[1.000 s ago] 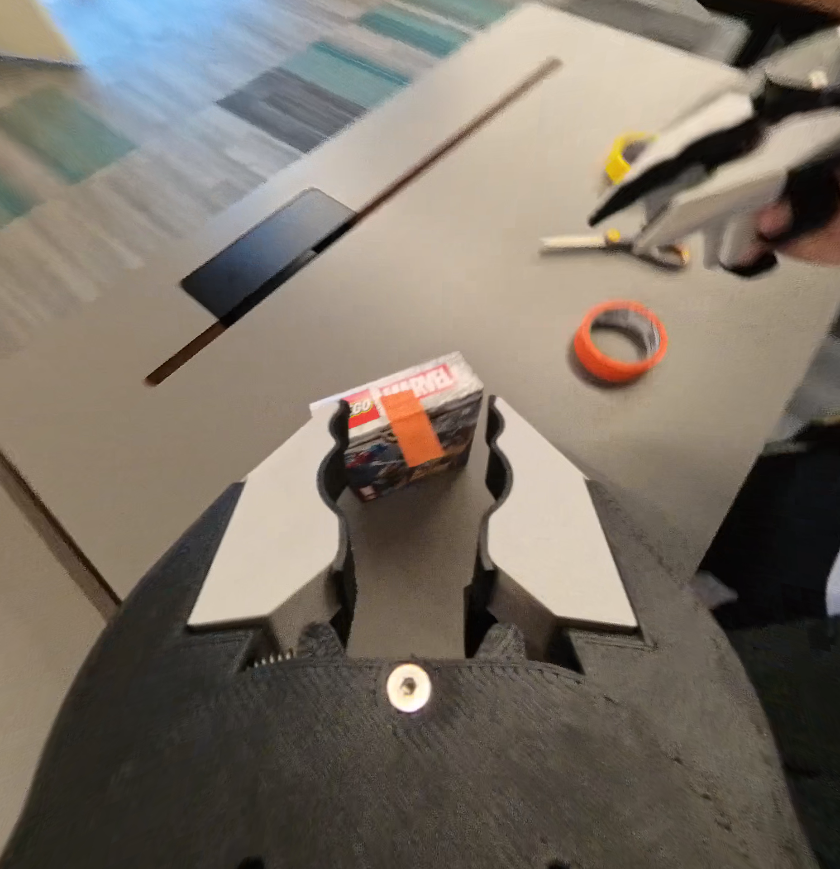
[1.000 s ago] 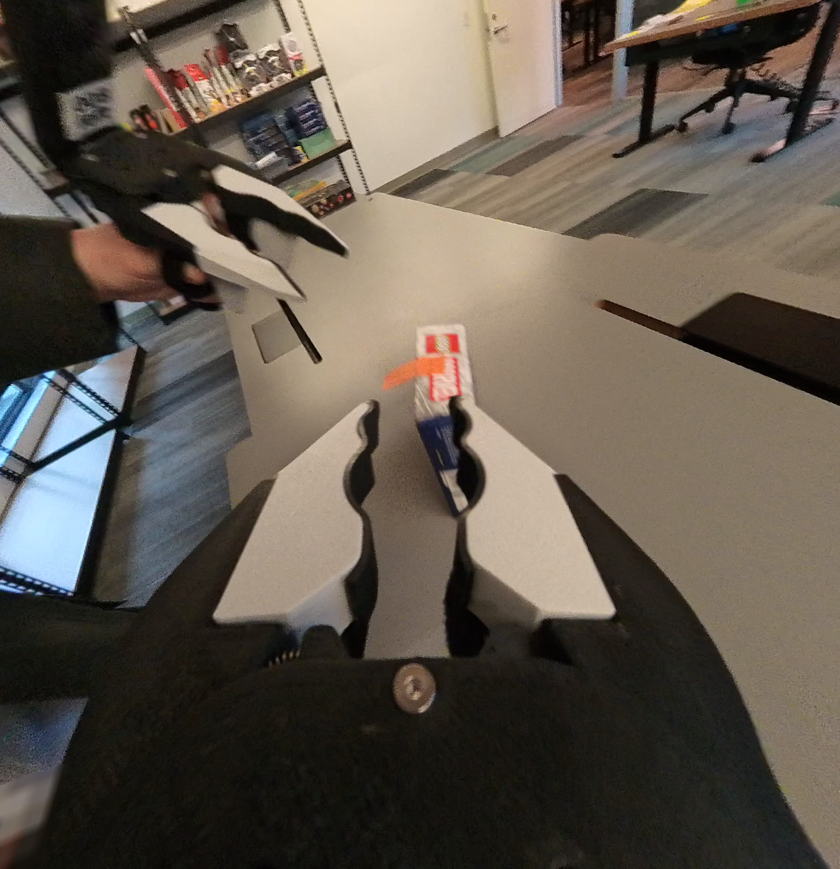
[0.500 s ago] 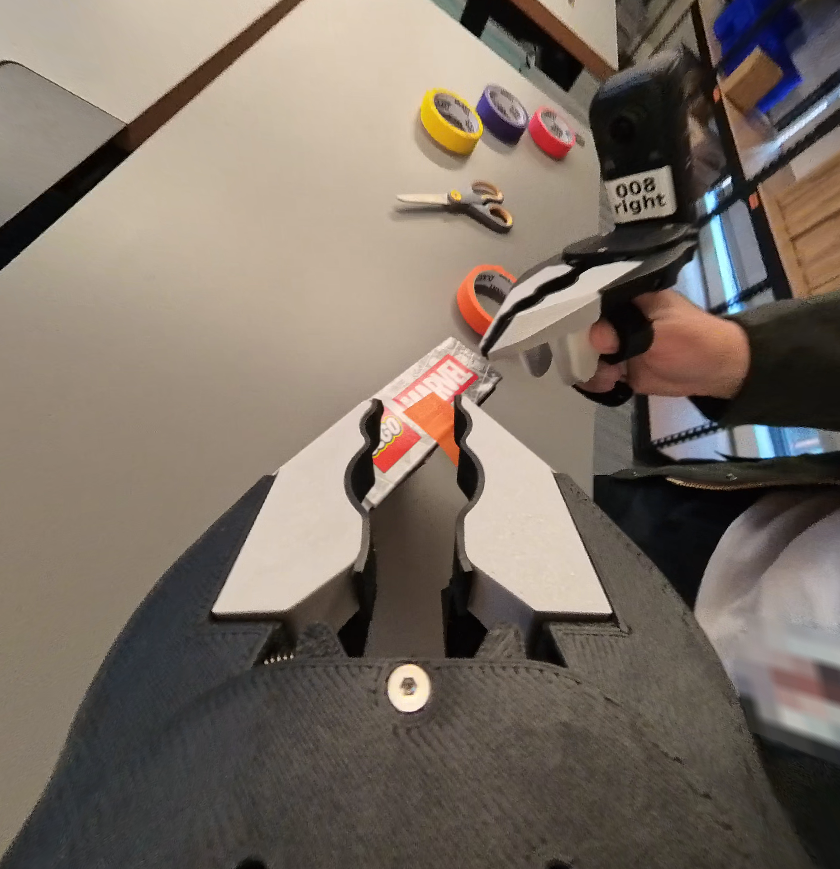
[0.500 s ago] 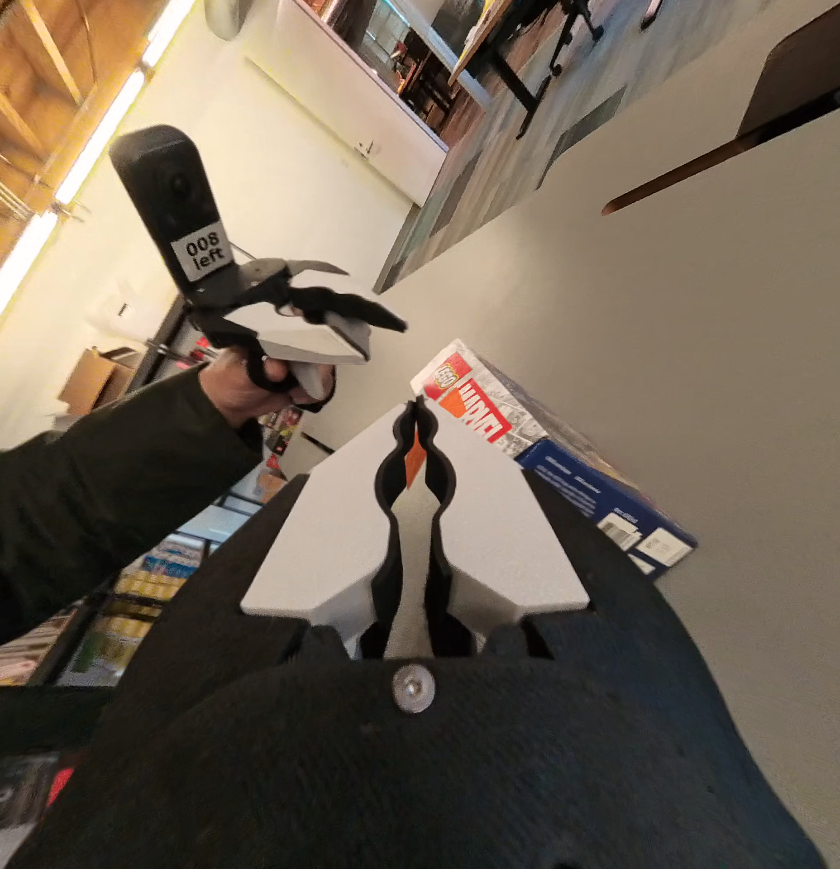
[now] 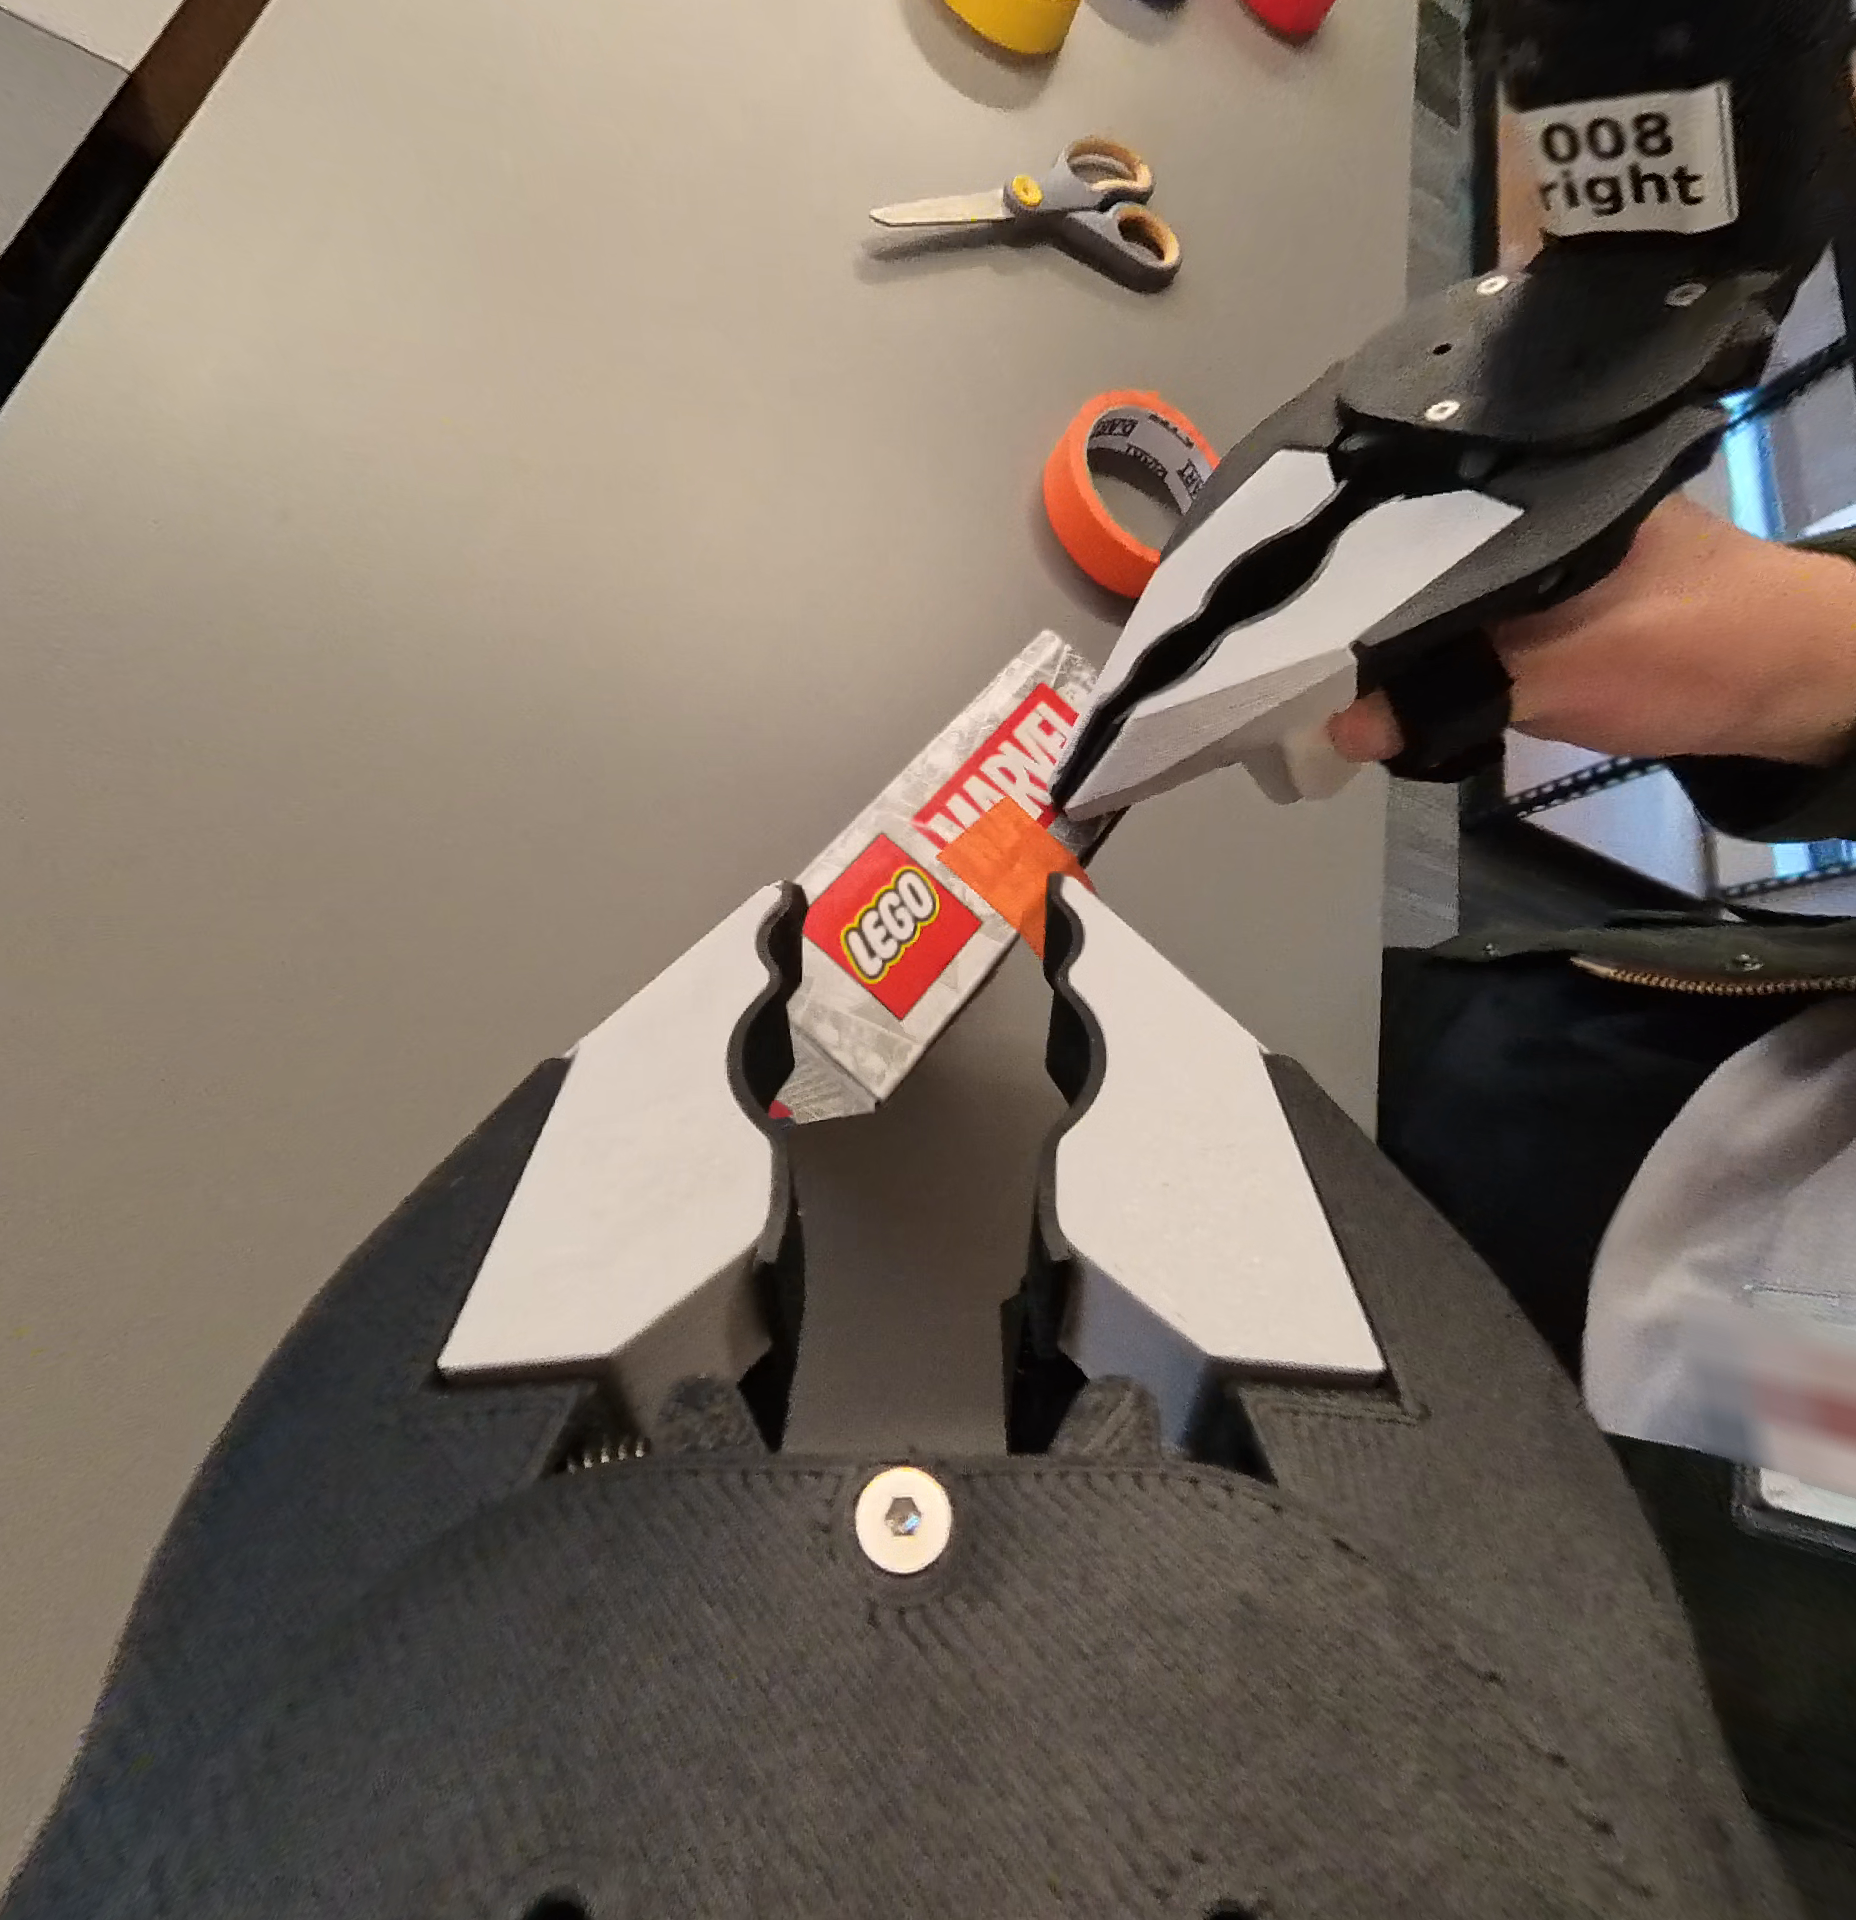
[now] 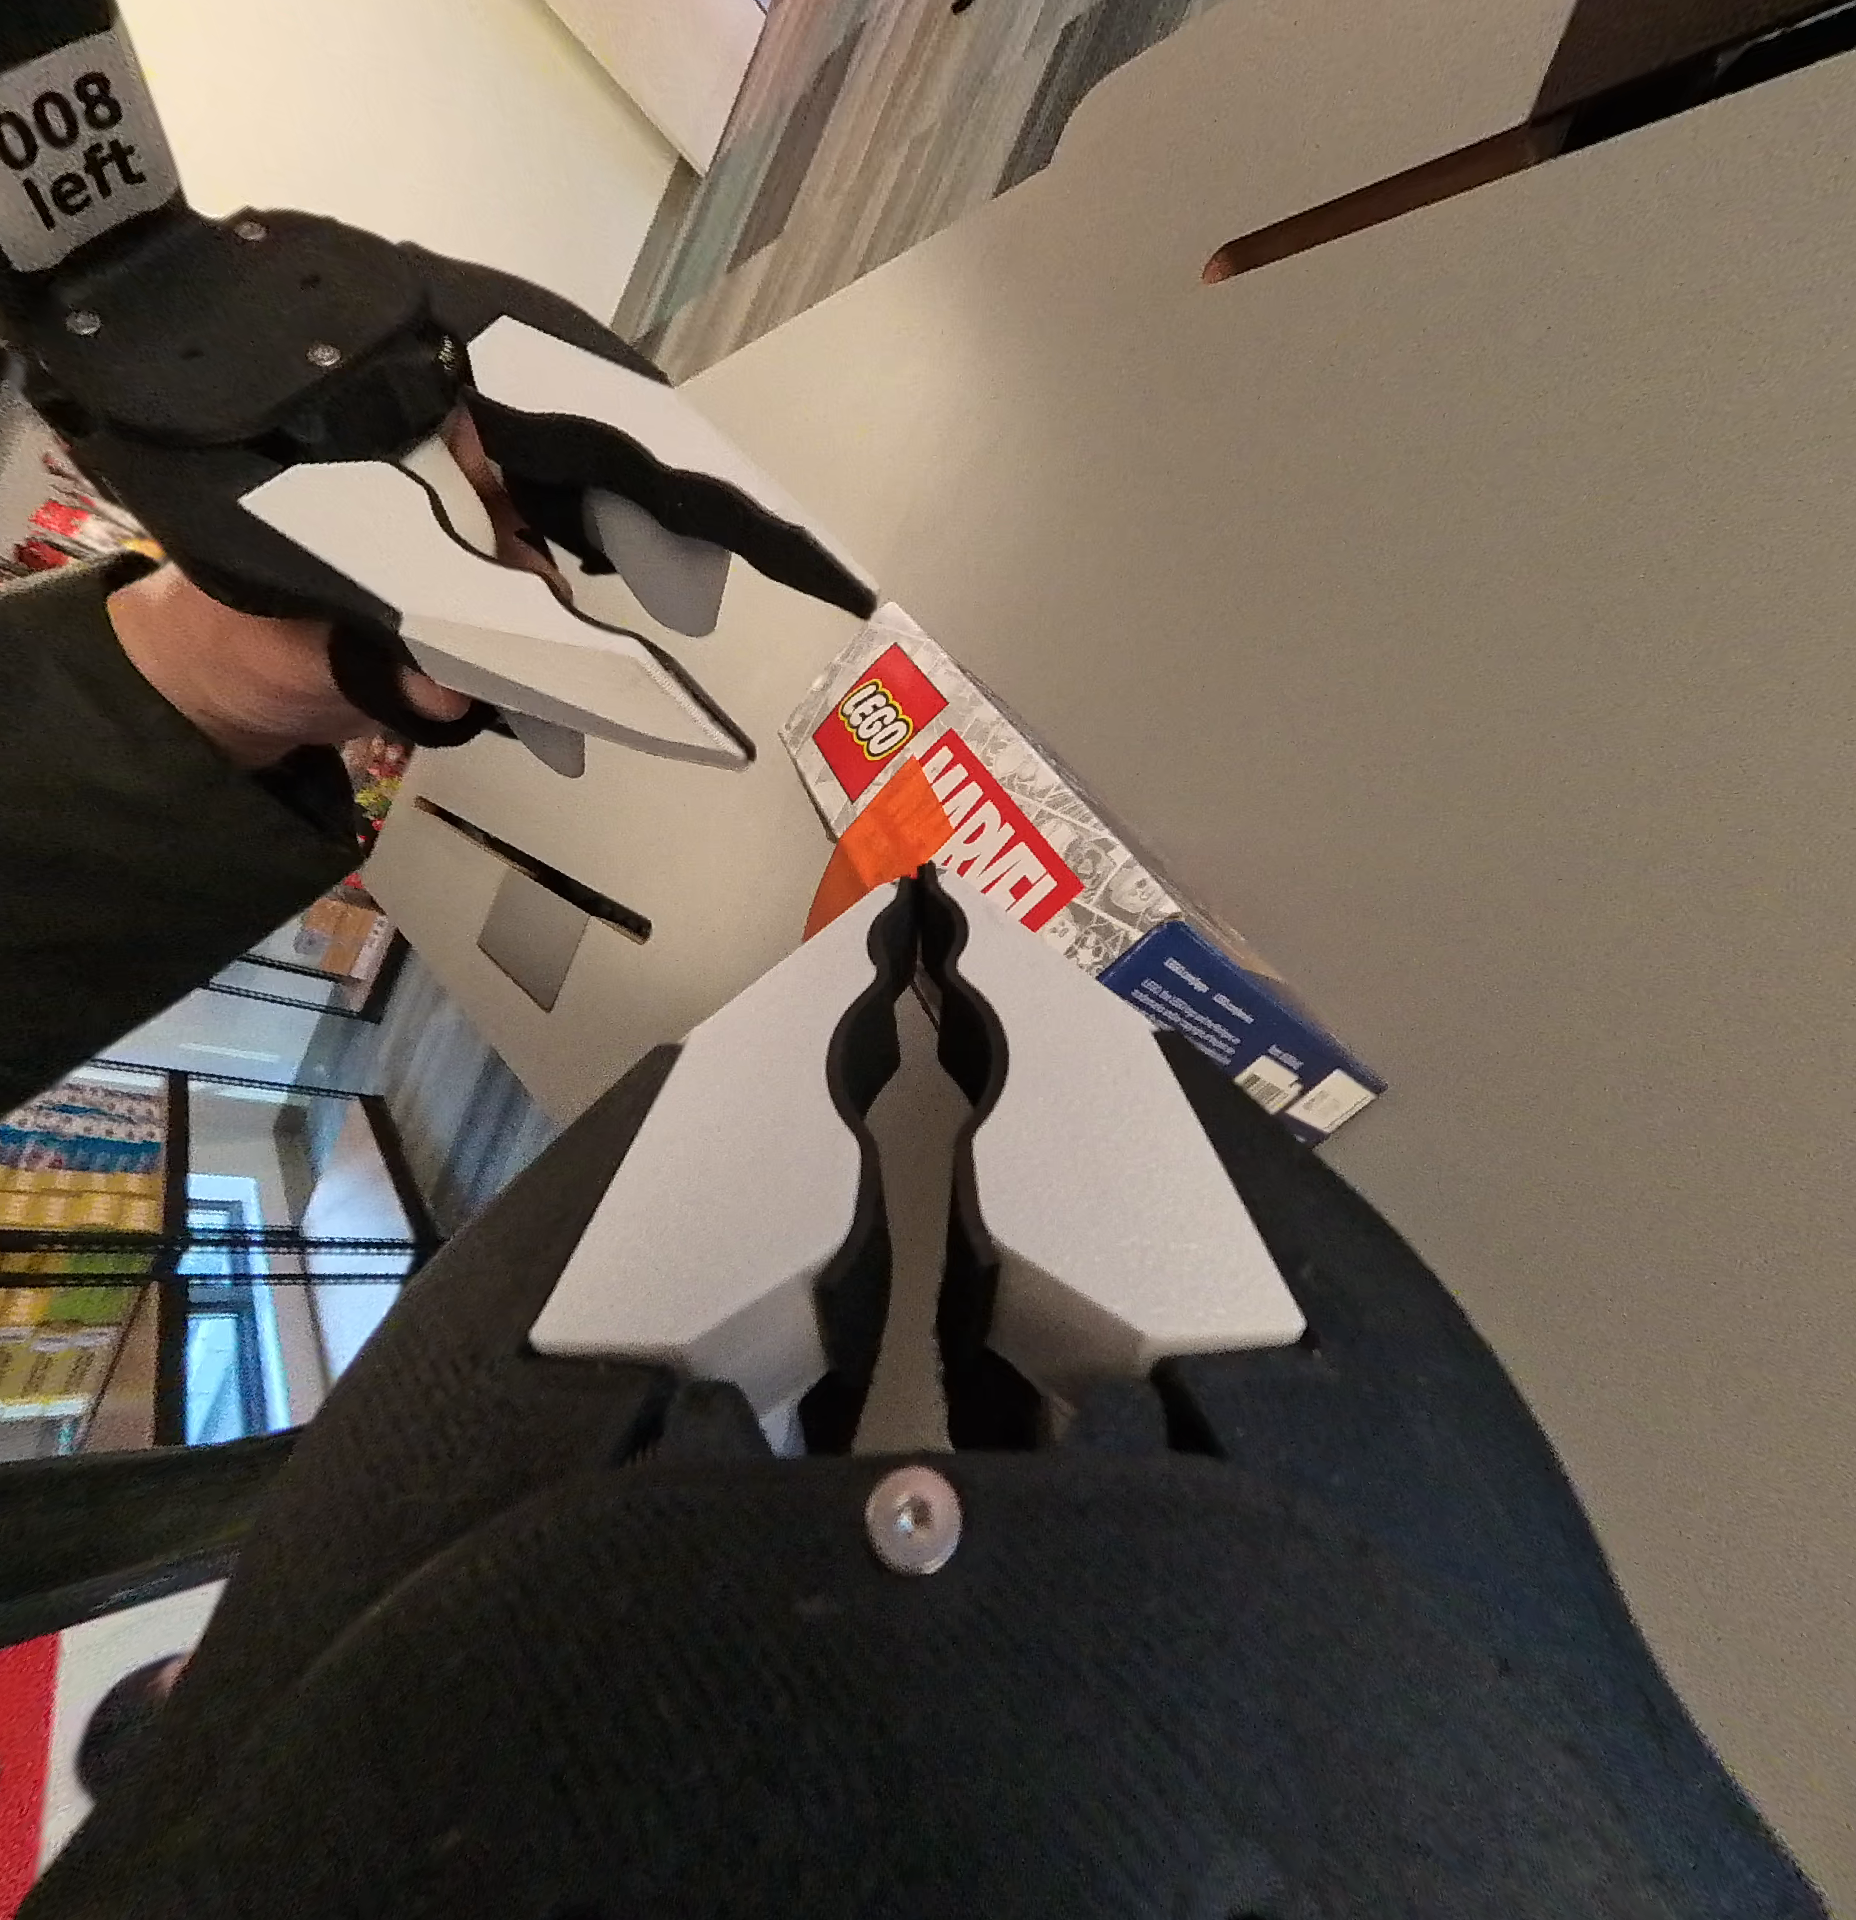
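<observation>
Nearest us, the left claw is spread apart around the near end of the toy box. One corner of the box sits in the hollow of one finger, but nothing is squeezed. The right wrist view shows this claw hanging just beside the box rather than gripping it.

The box rests on the grey table, with an orange tape strip across its printed narrow face.

A second ago the right claw was open and well apart from the box. Now its tips are pressed together on the edge of the tape strip (a pinch, as far as we can judge), so the tape is now held and the box is not.

Beyond lie an orange tape roll, then scissors, and a yellow roll at the far edge.
</observation>
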